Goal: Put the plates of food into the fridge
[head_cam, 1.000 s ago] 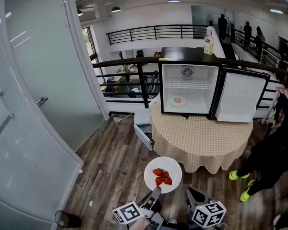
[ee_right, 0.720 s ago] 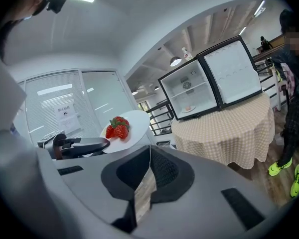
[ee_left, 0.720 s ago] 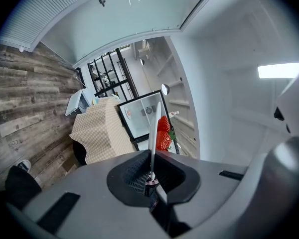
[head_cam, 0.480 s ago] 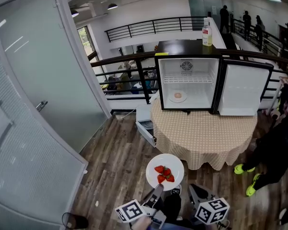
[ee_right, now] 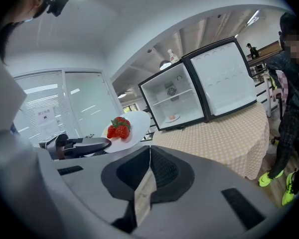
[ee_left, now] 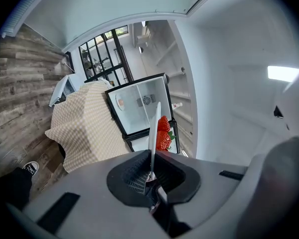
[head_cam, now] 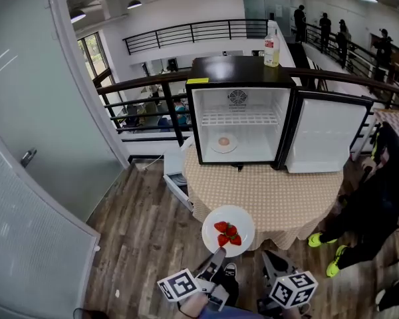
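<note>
- My left gripper [ee_left: 150, 176] is clamped on the near rim of a white plate [head_cam: 243, 219]; in the left gripper view the plate runs edge-on straight out from between the pressed jaws.
- Three or so strawberries [head_cam: 227, 234] sit in the middle of that plate.
- I'm holding the plate in the air, roughly level, at the near edge of the round table [head_cam: 279, 195] with its checked cloth, short of the fridge [head_cam: 239, 72].
- My right gripper [ee_right: 148, 156] has its jaws pressed together with nothing between them; it hangs low, just right of the left one and clear of the plate.
- The small black fridge stands on the far side of the table, its door [head_cam: 322, 135] swung wide to the right.
- A second small plate [head_cam: 223, 143] with a bit of food lies on the fridge floor, below the wire shelf [head_cam: 239, 119].
- A bottle [head_cam: 272, 45] stands on top of the fridge.
</note>
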`<state>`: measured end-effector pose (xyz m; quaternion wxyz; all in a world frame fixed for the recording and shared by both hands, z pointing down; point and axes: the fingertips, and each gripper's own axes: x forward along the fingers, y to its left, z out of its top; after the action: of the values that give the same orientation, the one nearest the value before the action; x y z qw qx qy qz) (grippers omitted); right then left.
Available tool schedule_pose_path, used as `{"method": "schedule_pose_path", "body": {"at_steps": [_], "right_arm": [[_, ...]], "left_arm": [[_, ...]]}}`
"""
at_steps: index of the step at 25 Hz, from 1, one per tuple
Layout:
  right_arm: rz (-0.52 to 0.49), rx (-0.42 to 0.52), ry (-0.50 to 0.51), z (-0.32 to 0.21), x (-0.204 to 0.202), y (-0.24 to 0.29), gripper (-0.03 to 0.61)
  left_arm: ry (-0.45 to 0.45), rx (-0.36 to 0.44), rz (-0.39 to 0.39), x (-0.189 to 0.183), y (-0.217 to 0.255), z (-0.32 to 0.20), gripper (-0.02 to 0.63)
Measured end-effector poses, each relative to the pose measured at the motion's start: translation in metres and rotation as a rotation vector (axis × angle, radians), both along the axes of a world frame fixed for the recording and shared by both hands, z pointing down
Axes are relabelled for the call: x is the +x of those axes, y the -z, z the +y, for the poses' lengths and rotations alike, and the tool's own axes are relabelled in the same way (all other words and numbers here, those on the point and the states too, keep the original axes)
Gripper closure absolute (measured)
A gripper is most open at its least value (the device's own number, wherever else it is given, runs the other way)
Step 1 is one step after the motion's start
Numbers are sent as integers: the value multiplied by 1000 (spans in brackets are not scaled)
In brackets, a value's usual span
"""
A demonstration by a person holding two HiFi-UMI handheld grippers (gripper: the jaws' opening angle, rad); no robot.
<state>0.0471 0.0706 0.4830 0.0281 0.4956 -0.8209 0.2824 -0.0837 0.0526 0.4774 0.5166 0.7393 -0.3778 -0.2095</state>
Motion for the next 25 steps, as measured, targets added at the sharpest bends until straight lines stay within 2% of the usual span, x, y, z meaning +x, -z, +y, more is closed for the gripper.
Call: {"method": "schedule_pose_path", "body": {"at_steps": [3, 7, 9, 15, 16, 19, 22, 25], "right_arm": [[2, 0, -8, -36, 6, 2, 558], [18, -12, -29, -82, 10, 10, 558], [27, -12, -30, -105, 11, 9, 558], [40, -9, -16, -169, 7, 8, 558], [39, -11, -22, -177, 6, 10, 558], [40, -18, -32, -197, 7, 6, 558], [38, -27, -51, -213, 11, 4, 558], [24, -30, -75, -225, 18, 3, 558]], "left_arm": [[-23, 9, 40, 10, 8, -39, 589], [-22, -13, 8, 10, 4, -84, 589], [-27, -20, 23, 11, 4, -106, 589], [-5, -61, 243, 16, 10, -169, 589], [-6, -62, 249, 16, 10, -178, 589], [-23, -53, 204, 13, 5, -202, 589], [-41, -70, 255, 23, 5, -223, 589], [-87, -73, 259, 35, 2, -237, 589]]}}
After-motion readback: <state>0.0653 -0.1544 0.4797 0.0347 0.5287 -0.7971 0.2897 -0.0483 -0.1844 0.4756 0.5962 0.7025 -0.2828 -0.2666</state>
